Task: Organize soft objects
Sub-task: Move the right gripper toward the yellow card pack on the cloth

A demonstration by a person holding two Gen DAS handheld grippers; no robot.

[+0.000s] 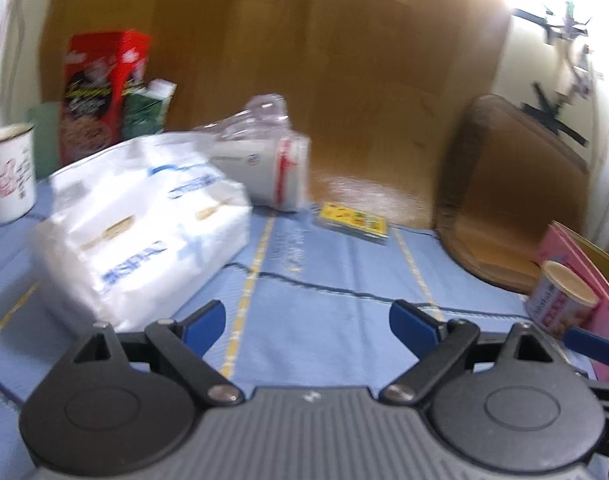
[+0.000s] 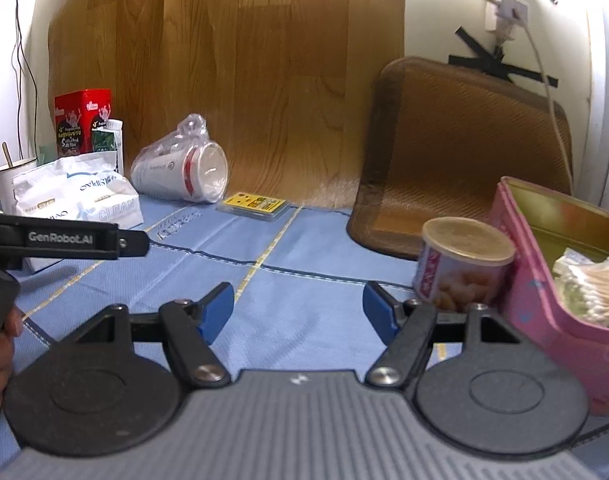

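Left gripper [image 1: 306,326]: jaws spread, nothing between them, over the blue cloth [image 1: 324,320].
Right gripper [image 2: 298,312]: jaws spread, empty.
Tissue pack [image 1: 144,224]: white, lying on the cloth just ahead-left of the left gripper.
Bagged cups [image 2: 182,174]: on their side behind the pack.
Can [image 2: 462,264]: upright, touching the pink box [image 2: 544,288].
Pink box: holds cotton swabs [image 2: 592,292].

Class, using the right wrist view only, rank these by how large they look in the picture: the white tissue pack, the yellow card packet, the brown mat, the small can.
1. brown mat
2. white tissue pack
3. small can, though nearness to the camera enlarges it, so its place against the pack is unsure
4. yellow card packet
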